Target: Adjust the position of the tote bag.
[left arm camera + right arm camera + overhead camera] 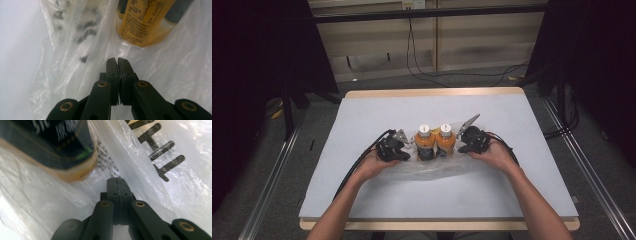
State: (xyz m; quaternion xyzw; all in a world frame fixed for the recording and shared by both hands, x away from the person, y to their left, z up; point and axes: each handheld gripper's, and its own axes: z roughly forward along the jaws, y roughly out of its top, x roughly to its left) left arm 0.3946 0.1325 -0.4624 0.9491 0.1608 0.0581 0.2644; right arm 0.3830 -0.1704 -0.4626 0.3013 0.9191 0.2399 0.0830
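So your left hand-held gripper (404,148) sits low at the bag's (432,170) left edge, jaws together, pinching film it seems. Two bottles (435,141) stand upright inside the bag, mid-counter (512,115), between your hands. Right hand-held gripper (462,143) mirrors it, jaws together on the right edge. Both forearms angle inward.

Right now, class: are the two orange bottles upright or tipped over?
Upright. In the high view both orange bottles stand side by side on the clear plastic bag, white caps on top, between the left gripper and right gripper.
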